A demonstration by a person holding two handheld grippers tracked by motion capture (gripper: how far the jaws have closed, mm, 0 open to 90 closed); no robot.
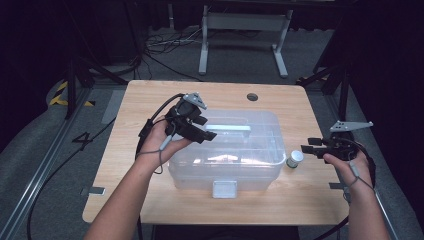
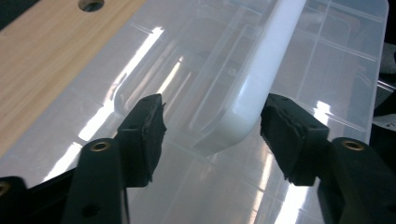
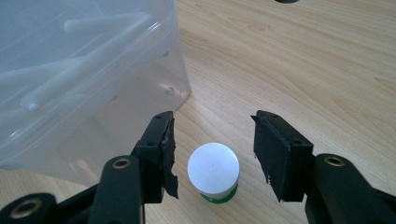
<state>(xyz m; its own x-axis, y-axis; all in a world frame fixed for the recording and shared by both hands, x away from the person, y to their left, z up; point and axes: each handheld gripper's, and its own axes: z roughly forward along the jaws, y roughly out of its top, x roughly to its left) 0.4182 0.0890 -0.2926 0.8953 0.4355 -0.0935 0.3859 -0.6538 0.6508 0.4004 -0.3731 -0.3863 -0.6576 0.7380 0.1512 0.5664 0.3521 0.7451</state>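
A clear plastic box [image 1: 250, 160] with a shut lid stands in the middle of the wooden table [image 1: 145, 105]. A white handle [image 1: 227, 128] lies flat along its lid. My left gripper [image 1: 205, 128] hovers over the lid's left part. In the left gripper view it [image 2: 212, 128] is open, with the rounded end of the handle [image 2: 266, 70] between its jaws, near the right pad. A small jar [image 1: 295, 158] with a white cap stands just right of the box. My right gripper [image 3: 214, 135] is open astride the jar [image 3: 213, 170], pads apart from it.
A white latch [image 1: 224, 189] sits on the box's front wall, near the table's front edge. A round cable hole [image 1: 252, 96] lies at the table's far side. Cables trail from both grippers. A metal frame [image 1: 240, 30] and loose cables stand on the floor beyond.
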